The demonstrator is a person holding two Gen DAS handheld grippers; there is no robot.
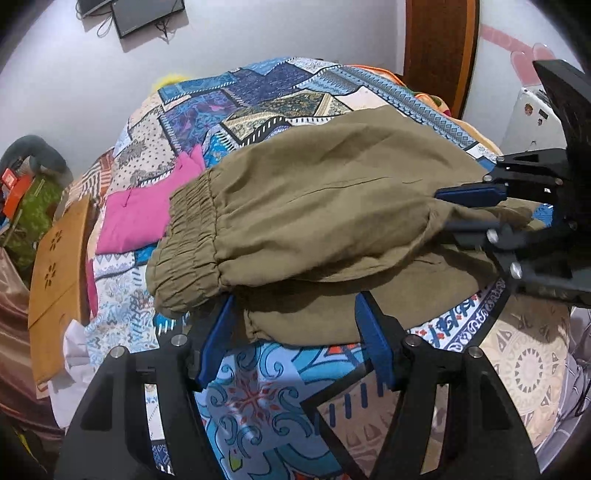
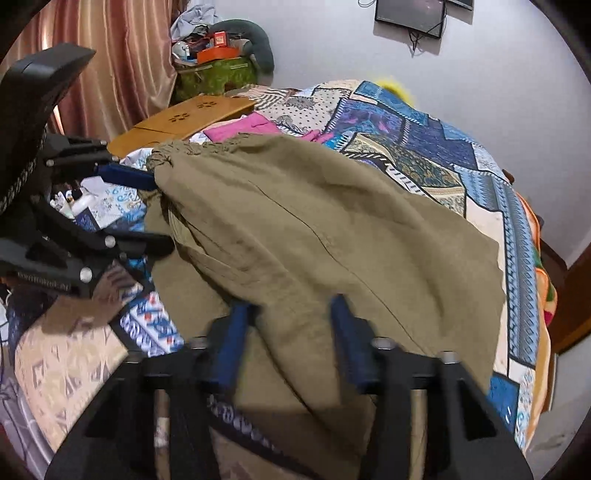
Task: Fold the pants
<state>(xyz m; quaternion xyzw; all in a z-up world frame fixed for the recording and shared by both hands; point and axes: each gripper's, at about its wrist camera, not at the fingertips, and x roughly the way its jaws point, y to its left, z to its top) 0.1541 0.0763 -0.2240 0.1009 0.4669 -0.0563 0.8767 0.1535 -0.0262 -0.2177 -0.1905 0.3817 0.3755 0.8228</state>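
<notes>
The pants [image 1: 314, 206] — olive, with an elastic waistband [image 1: 188, 240] — lie folded over on a bed [image 1: 258, 402] covered by a patchwork sheet in blues and creams. In the left wrist view the waistband sits at the left end of the pile and the doubled cloth runs to the right; a lower layer shows beneath the near edge.

Left gripper [image 1: 295, 332]: the jaws stand well apart at the near edge of the pants. The blue pads flank the lower layer of cloth, one on each side, but do not press on it. Nothing is held.

Right gripper [image 2: 288, 332]: the blue pads stand either side of a hanging fold of the pants. This view is blurred, and the pads are set closer together than those of the left gripper. Whether they pinch the cloth cannot be told from it. In the left wrist view the same gripper [image 1: 472, 210] enters from the right, with the right end of the pants bunched between its fingers — contact looks likely, but a firm grip is not clear.

Surroundings: a pink cloth [image 1: 140, 218] lies on the bed just beyond the waistband. A wooden board [image 1: 55, 280] rests at the left edge of the bed. A dark screen [image 1: 147, 14] hangs on the far wall.
</notes>
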